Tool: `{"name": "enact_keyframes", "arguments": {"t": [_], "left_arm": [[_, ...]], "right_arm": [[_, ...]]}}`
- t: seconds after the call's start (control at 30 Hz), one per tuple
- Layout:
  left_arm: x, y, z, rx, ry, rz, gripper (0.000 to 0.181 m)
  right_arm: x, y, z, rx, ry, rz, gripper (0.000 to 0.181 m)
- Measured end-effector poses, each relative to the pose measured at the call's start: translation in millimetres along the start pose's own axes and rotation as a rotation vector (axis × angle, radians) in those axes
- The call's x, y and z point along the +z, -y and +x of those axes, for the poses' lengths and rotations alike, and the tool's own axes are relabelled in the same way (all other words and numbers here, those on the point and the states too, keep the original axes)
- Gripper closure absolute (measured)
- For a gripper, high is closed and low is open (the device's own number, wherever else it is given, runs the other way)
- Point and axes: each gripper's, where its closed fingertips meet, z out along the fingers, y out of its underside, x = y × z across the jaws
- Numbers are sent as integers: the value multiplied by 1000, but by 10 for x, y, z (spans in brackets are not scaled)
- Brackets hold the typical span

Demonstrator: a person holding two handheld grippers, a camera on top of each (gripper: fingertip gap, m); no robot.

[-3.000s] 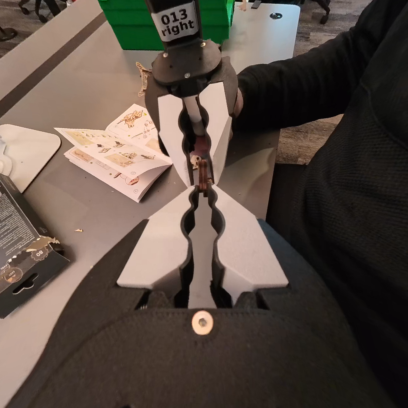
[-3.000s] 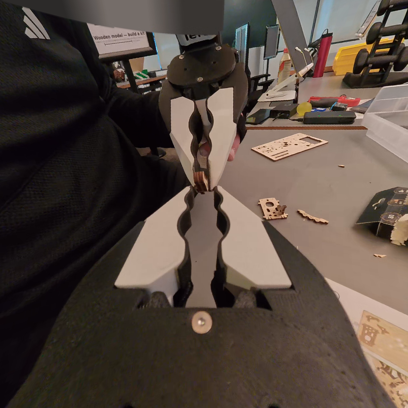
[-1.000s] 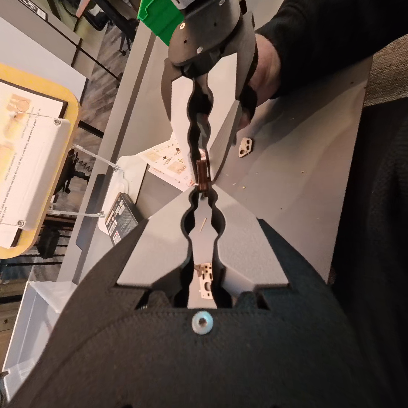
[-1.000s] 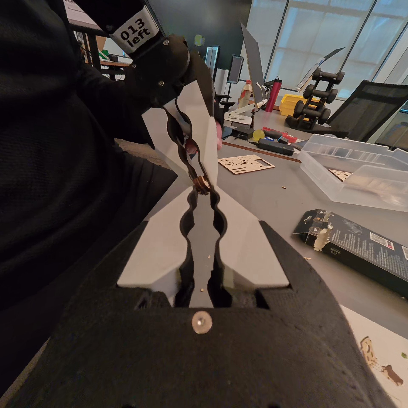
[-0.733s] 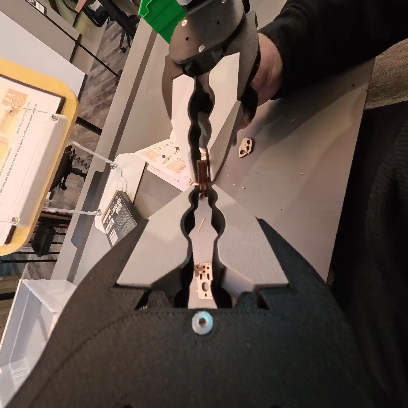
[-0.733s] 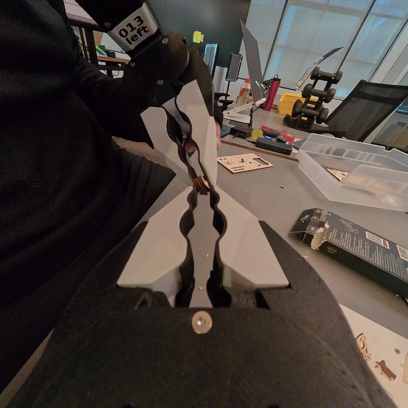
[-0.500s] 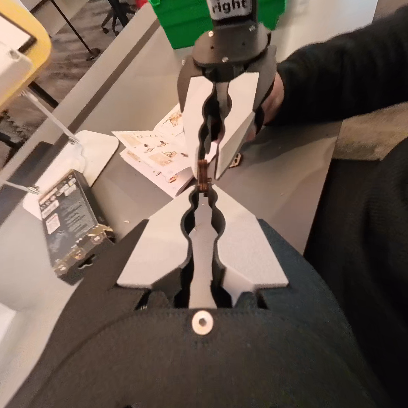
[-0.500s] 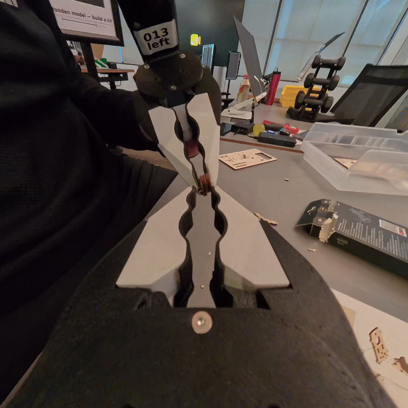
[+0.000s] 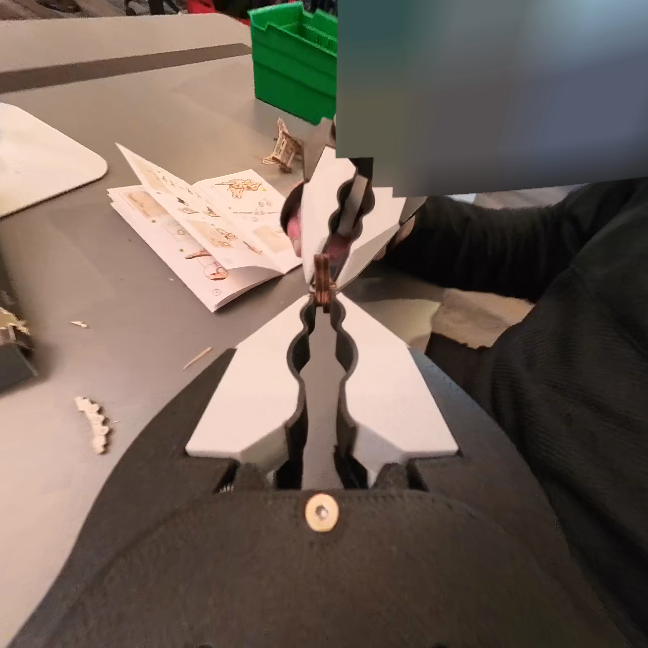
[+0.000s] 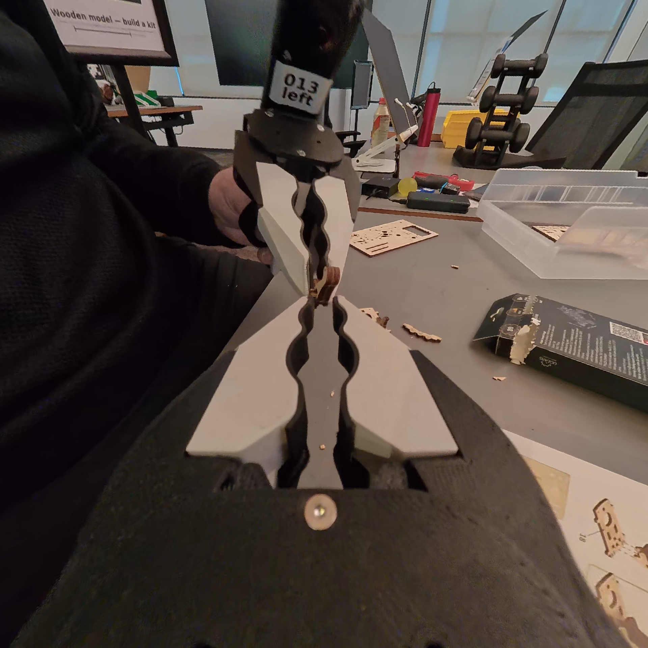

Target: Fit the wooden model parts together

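A small brown wooden part (image 9: 321, 280) hangs in the air between the two grippers, above the grey table's near edge (image 9: 385, 287). My left gripper (image 9: 321, 303) is shut on its near end. The right gripper (image 9: 324, 277) meets it tip to tip from the far side. In the right wrist view my right gripper (image 10: 322, 301) is closed to a narrow gap around the part's lower end (image 10: 324, 285). The left gripper (image 10: 317, 280) pinches it from above, and a rounded lobe sticks out to the right. How the part's pieces join is hidden by the fingers.
An open instruction booklet (image 9: 210, 228), a half-built wooden model (image 9: 284, 150) and a green bin (image 9: 294, 63) lie beyond. A toothed wooden strip (image 9: 93, 426) lies at the left. A punched wooden sheet (image 10: 392, 236), a clear plastic box (image 10: 568, 224) and a black carton (image 10: 568, 347) lie on the table. Both grippers' tips are close together, under 4 cm apart.
Both grippers have swung round together from a tilted pose to a level one, staying tip to tip on the wooden part. The part now shows a rounded lobe in the right wrist view.
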Motion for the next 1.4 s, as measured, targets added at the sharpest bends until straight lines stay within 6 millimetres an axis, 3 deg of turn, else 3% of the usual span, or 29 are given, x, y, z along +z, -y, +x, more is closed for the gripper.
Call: {"name": "enact_keyframes", "arguments": {"t": [0.2, 0.57, 0.73, 1.03, 1.17, 1.4], "left_arm": [[-16, 32, 19, -112, -89, 68, 176], [-12, 50, -12, -158, -93, 120, 176], [16, 24, -189, -130, 58, 96, 176], [79, 39, -400, 182, 412, -41, 176], [100, 62, -461, 292, 523, -81, 176], [122, 98, -498, 640, 738, -217, 175]], "right_arm": [[7, 18, -14, 56, 32, 24, 179], [7, 19, 33, 132, 38, 47, 177], [8, -2, 90, 137, -1, 33, 174], [-20, -56, 291, 152, -141, 4, 180], [-41, -65, 359, 153, -192, -2, 172], [-77, -27, 408, 223, -200, 48, 177]]}}
